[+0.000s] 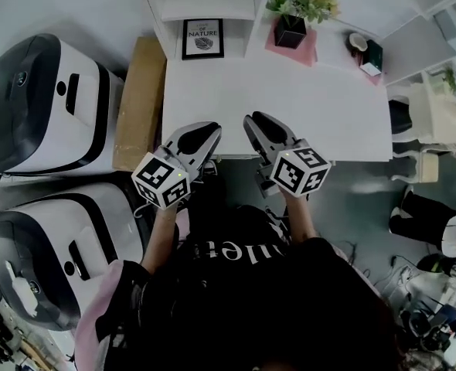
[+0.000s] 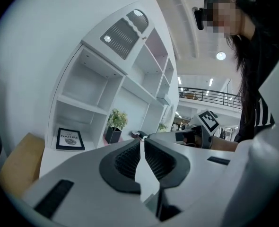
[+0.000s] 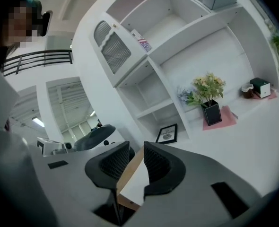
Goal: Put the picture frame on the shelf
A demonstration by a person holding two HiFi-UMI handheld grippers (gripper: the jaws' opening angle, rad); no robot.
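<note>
The black picture frame (image 1: 202, 38) (image 2: 70, 138) (image 3: 167, 133) stands upright in a lower compartment of the white shelf unit (image 2: 101, 84) (image 3: 151, 51), at the far end of the white table (image 1: 290, 103). Neither gripper touches it. My left gripper (image 1: 210, 132) (image 2: 142, 142) hovers at the table's near edge with its jaws together and nothing in them. My right gripper (image 1: 253, 122) (image 3: 136, 144) is beside it, also at the near edge, its jaws a narrow gap apart and empty. Both point toward the shelf.
A potted plant (image 1: 294, 14) (image 3: 210, 103) sits on a pink mat right of the frame, with small items (image 1: 365, 49) further right. A cardboard box (image 1: 139, 103) and two white machines (image 1: 42, 103) stand left of the table. White chairs (image 1: 421, 130) are at the right.
</note>
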